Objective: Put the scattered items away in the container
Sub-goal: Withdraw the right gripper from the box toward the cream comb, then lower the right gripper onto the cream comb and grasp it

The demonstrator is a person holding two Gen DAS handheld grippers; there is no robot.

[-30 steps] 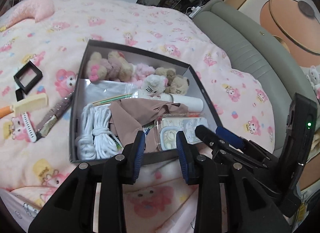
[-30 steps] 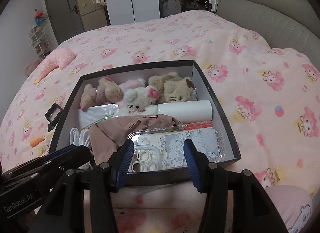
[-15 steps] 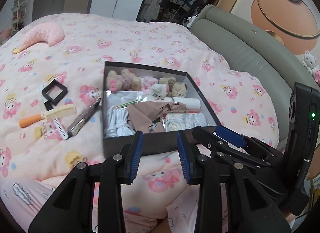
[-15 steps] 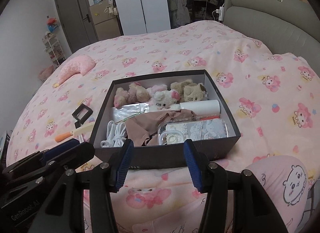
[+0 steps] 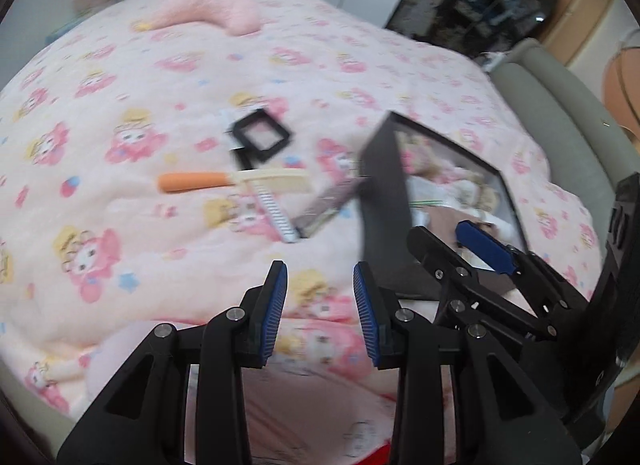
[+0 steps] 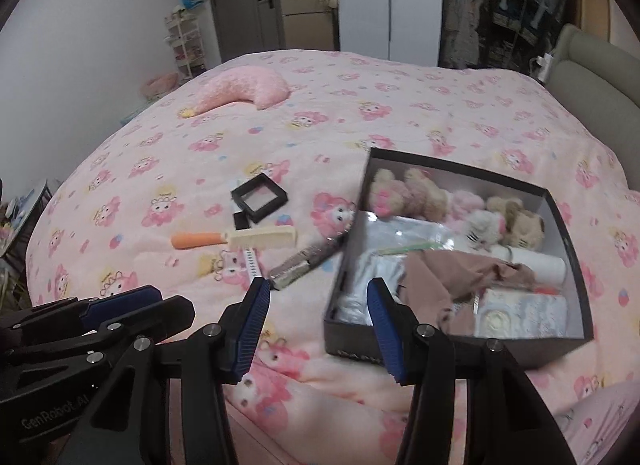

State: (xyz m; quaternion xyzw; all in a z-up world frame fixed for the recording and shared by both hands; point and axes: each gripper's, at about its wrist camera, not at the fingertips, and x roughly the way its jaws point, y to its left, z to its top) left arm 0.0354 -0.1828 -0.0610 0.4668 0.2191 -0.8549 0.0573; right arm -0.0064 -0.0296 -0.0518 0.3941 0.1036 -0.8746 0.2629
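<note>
A dark box (image 6: 556, 345) sits on the pink bed, holding plush toys (image 6: 416, 189), white rope, beige cloth and a phone case; it shows at right in the left wrist view (image 5: 384, 201). Left of it lie a cream comb with an orange handle (image 6: 236, 239) (image 5: 236, 180), a black square frame (image 6: 259, 197) (image 5: 262, 135), a white toothed strip (image 6: 252, 261) and a silvery packet (image 6: 304, 261) (image 5: 328, 205). My left gripper (image 5: 320, 289) is open and empty, above the bed short of these items. My right gripper (image 6: 316, 297) is open and empty by the box's near left corner.
A pink crescent pillow (image 6: 244, 91) lies at the far side of the bed. A grey padded headboard (image 6: 592, 61) runs along the right. A wardrobe, a door and shelves stand beyond the bed.
Both grippers have drawn back from the box and swung left toward the loose items on the bed. Both stay open and empty.
</note>
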